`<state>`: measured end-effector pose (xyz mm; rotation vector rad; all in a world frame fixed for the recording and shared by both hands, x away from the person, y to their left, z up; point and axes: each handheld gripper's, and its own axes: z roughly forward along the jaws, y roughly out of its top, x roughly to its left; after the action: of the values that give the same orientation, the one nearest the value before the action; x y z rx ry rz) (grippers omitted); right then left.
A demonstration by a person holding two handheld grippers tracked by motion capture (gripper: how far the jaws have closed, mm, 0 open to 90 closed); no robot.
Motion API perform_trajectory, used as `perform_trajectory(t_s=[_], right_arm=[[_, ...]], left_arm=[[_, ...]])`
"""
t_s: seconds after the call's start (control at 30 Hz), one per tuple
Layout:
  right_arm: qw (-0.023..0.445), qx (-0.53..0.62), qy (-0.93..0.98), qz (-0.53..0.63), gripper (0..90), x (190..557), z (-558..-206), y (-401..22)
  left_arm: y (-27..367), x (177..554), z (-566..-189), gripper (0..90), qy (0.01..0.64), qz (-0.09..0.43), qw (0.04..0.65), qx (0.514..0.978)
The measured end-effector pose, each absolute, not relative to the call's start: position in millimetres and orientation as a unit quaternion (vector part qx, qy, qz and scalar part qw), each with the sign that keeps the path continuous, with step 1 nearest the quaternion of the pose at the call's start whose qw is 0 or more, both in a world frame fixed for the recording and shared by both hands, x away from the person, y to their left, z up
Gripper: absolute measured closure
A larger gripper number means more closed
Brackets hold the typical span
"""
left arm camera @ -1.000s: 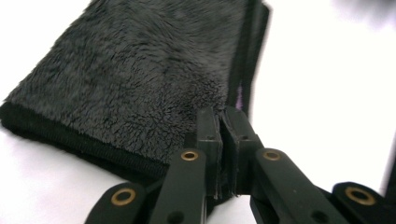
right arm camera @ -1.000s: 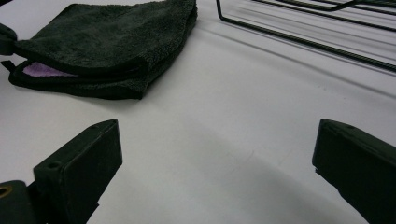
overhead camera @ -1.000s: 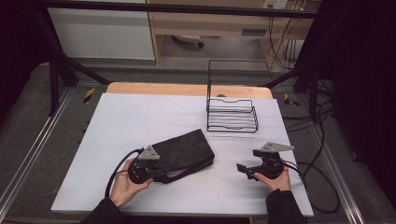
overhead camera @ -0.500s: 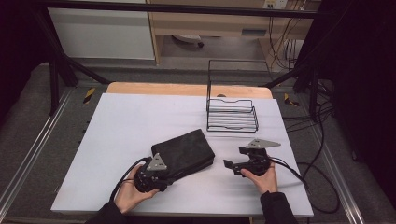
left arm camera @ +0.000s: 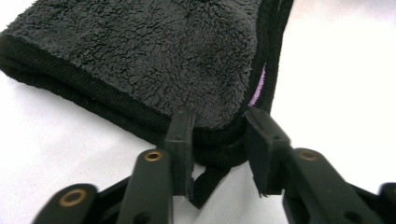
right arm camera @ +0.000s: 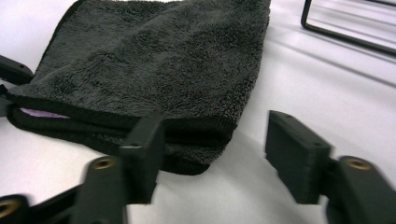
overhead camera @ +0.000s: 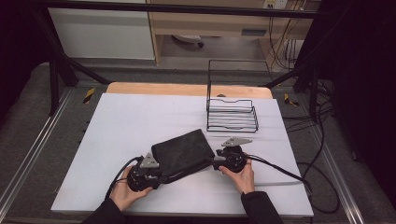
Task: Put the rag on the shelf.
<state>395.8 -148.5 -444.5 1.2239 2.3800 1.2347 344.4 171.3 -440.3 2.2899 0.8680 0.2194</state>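
A folded black fleece cloth (overhead camera: 180,151) lies on the white table (overhead camera: 116,126), with a purple tag at its edge. My left gripper (overhead camera: 162,174) is at its near left corner. In the left gripper view the jaws (left arm camera: 219,135) straddle that corner of the cloth (left arm camera: 140,56); they have just been closing and stand apart. My right gripper (overhead camera: 216,163) is at the near right corner. Its jaws (right arm camera: 215,140) have just been closing too and are still wide. One pad is at the hem of the cloth (right arm camera: 154,60), and the other is clear of it.
A black wire rack (overhead camera: 231,114) stands upright on the table behind the cloth, and its base wire (right arm camera: 345,28) crosses the top right of the right gripper view. Cables trail off the table's right side (overhead camera: 289,172). Bare white tabletop lies to the left and at the back.
My right gripper has moved left to the cloth's near right corner, and its jaws have narrowed. The cloth, bunched up a second ago, now lies flatter. The left hand has hardly moved.
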Motion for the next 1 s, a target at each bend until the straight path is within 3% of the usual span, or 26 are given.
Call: perform_trajectory(t_s=[0.3,0.5,0.7,0.87,1.0], right_arm=[[0.073,0.412,0.808,0.415,65.8,399,-455,-143],[0.056,0.419,0.804,0.418,78.0,399,-455,-143],[0.045,0.416,0.802,0.426,80.8,399,-441,-149],[0.04,0.418,0.808,0.414,80.8,399,-432,-155],[0.05,0.415,0.819,0.393,78.9,402,-438,-154]], left_arm=[[174,348,-441,79.2,0.342,0.068,0.347,0.871],[173,348,-440,83.2,0.337,0.071,0.344,0.873],[173,346,-436,83.9,0.328,0.056,0.363,0.87],[170,345,-436,81.6,0.32,0.043,0.384,0.865],[179,348,-425,64.1,0.329,0.057,0.403,0.852]])
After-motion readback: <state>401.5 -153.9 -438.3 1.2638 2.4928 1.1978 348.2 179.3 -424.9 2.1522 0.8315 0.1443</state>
